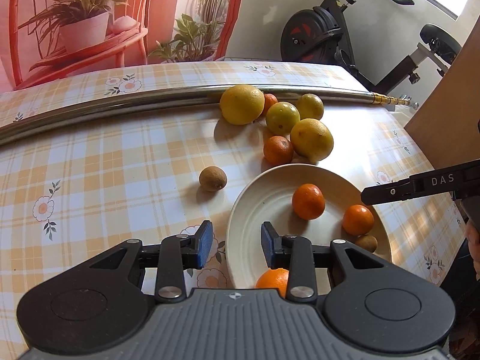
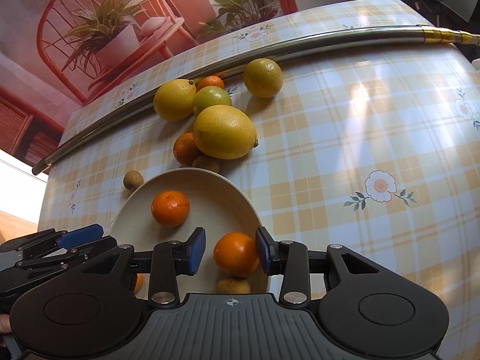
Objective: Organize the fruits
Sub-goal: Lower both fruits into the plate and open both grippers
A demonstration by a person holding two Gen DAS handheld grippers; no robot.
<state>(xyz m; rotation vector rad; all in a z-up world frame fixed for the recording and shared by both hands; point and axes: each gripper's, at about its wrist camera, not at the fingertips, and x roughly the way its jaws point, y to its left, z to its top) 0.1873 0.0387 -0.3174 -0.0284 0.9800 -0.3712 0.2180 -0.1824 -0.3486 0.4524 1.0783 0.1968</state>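
Observation:
A cream plate (image 1: 258,204) (image 2: 210,186) holds three mandarins (image 1: 308,201) (image 2: 170,212) and a small brown fruit (image 1: 366,243) (image 2: 233,286). Behind it lies a pile of yellow lemons (image 1: 312,139) (image 2: 225,132) and mandarins (image 1: 278,150) (image 2: 186,148). A brown kiwi-like fruit (image 1: 212,178) (image 2: 133,179) lies alone left of the plate. My left gripper (image 1: 237,247) is open and empty over the plate's near left rim. My right gripper (image 2: 230,253) is open, its pads either side of a mandarin (image 2: 236,254) in the plate; it also shows in the left wrist view (image 1: 372,196).
A long steel tube (image 1: 120,105) (image 2: 270,57) lies across the checked tablecloth behind the fruit. A brown board (image 1: 447,114) stands at the right. An exercise bike (image 1: 330,36) is beyond the table. Plants stand at the back left.

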